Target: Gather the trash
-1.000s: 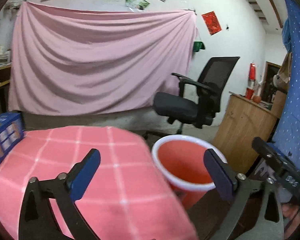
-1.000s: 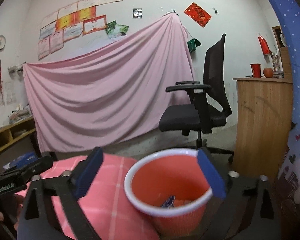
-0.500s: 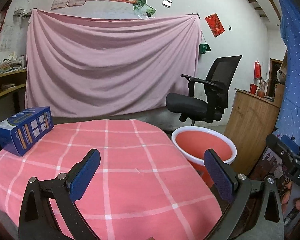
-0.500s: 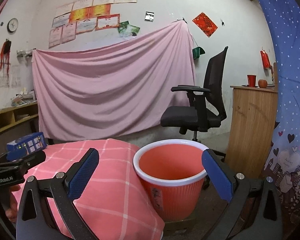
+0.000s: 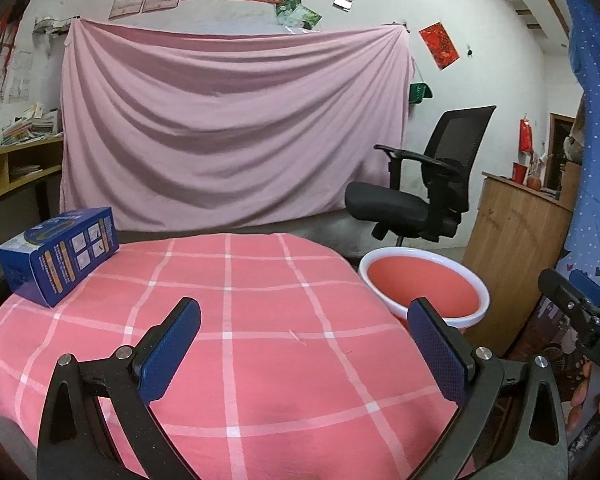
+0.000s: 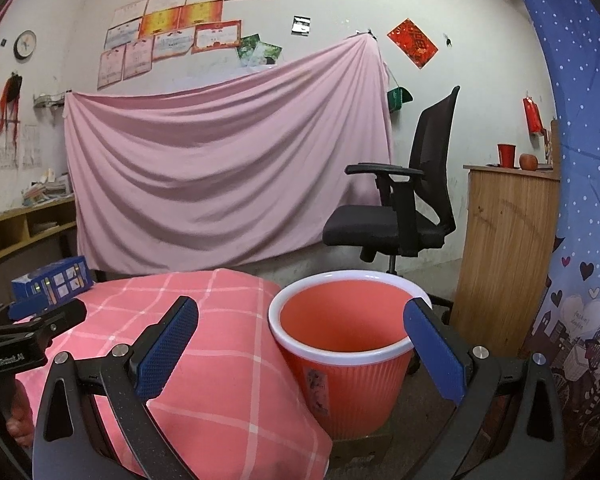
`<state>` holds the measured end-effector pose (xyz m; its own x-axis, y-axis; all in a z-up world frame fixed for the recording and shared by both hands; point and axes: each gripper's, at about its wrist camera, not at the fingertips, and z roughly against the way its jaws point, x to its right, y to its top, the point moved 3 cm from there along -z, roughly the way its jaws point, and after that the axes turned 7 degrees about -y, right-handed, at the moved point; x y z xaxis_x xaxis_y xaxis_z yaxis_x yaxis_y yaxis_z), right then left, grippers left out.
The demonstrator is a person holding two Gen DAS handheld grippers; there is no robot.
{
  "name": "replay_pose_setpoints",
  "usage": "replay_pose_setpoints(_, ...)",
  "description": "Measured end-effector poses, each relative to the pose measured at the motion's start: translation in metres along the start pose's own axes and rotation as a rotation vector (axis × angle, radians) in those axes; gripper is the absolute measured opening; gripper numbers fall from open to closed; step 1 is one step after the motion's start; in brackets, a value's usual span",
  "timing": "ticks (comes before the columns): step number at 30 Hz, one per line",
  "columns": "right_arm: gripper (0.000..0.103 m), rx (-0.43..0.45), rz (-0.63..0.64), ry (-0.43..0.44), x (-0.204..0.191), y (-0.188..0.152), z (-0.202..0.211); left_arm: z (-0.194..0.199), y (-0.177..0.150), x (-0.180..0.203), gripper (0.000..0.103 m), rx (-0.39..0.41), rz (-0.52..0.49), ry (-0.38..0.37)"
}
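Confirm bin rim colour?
White rim on the orange-red bin; clearest in the right wrist view.

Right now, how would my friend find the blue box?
Start at the table under the pink checked cloth. The blue box lies on its far left corner, on its side. It is the only thing on the cloth; the orange bin stands off the table's right edge.

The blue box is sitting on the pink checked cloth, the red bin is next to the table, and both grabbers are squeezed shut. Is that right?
Not quite. Both grabbers are open: the left gripper and the right gripper have their fingers spread wide with nothing between them, as each wrist view shows. The rest holds: the blue box sits on the pink checked cloth, and the red bin stands beside the table.
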<state>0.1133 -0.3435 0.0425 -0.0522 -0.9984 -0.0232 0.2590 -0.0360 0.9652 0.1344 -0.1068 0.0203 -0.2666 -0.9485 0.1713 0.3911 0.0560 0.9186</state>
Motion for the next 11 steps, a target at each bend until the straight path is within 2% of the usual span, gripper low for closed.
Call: replay_pose_setpoints(11,0.103,-0.027,-0.002,0.003,0.0005,-0.0042,-0.0071,-0.0061,-0.0064,-0.0064,0.101,-0.011,0.004,0.012)
